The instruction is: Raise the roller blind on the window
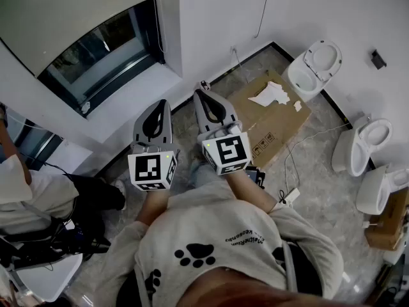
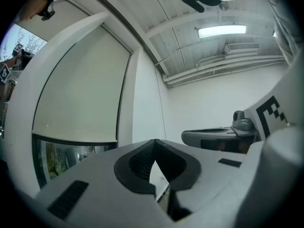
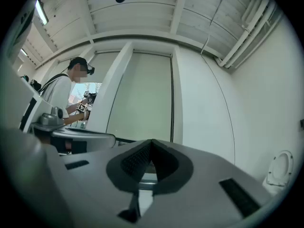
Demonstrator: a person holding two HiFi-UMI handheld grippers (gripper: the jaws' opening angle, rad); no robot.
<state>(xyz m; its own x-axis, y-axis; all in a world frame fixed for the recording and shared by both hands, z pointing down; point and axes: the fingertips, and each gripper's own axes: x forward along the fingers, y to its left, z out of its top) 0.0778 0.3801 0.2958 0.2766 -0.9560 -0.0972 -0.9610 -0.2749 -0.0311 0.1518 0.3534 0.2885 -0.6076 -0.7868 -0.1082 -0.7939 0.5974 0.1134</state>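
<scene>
The pale roller blind (image 1: 70, 8) covers most of the window at the head view's upper left; a strip of bare glass (image 1: 105, 53) shows below its bottom edge. A thin cord (image 1: 264, 8) hangs on the white wall to the window's right. My left gripper (image 1: 156, 105) and right gripper (image 1: 204, 94) are held side by side in front of the window wall, apart from it, both shut with nothing between the jaws. The left gripper view has the blind (image 2: 80, 94) beyond the left gripper (image 2: 154, 144). The right gripper view shows the blind (image 3: 142, 94) beyond the right gripper (image 3: 151, 144).
A flattened cardboard box (image 1: 281, 130) with paper scraps lies on the floor to the right. Toilet bowls (image 1: 313, 69) (image 1: 364, 142) stand along the right wall. Cables trail over the tiles. A seated person (image 1: 25, 190) is at the left; another person (image 3: 66, 91) stands by the window.
</scene>
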